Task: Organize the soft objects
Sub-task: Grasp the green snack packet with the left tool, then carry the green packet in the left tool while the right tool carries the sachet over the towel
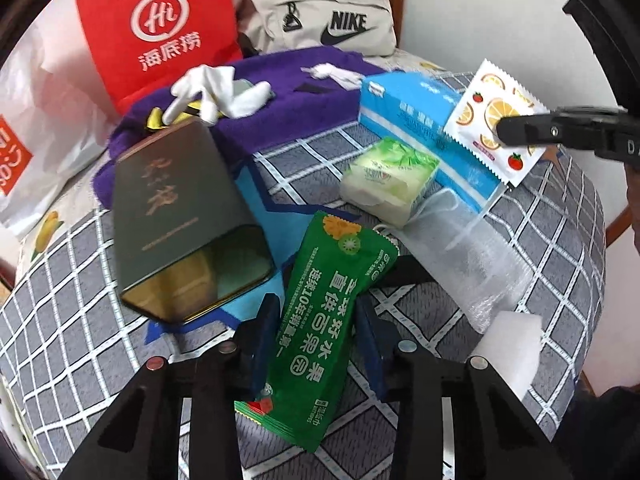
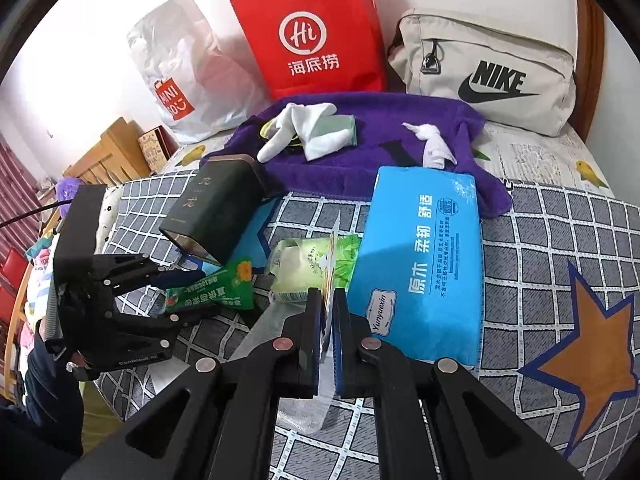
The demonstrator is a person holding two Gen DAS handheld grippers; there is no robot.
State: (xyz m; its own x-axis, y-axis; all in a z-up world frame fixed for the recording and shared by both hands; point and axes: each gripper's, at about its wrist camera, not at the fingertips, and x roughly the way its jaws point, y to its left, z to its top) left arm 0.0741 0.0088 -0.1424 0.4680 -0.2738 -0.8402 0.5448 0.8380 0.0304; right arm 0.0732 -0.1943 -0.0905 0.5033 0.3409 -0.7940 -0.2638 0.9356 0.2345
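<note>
The left tool [image 1: 316, 344] stands around the long green plastic packet with white Chinese print [image 1: 320, 320], which lies on the grey checked bed cover [image 1: 80, 264]; its blue pads sit at both sides of the packet, and I cannot tell if they already press it. The right tool [image 2: 327, 308] is pressed together on the flat white sachet printed with orange slices and tomatoes [image 1: 496, 120], which it holds in the air above the blue soft pack of tissues [image 2: 424, 260]. Just beside this blue pack lies a small green and white tissue pack [image 1: 392, 180]. A dark green rectangular tin box [image 1: 176, 216] lies tilted left of the green packet. Behind, a purple towel [image 2: 360, 152] carries white gloves [image 2: 308, 132]. A red paper bag [image 2: 312, 28] and a beige fabric bag [image 2: 488, 72] stand at the wall.
</note>
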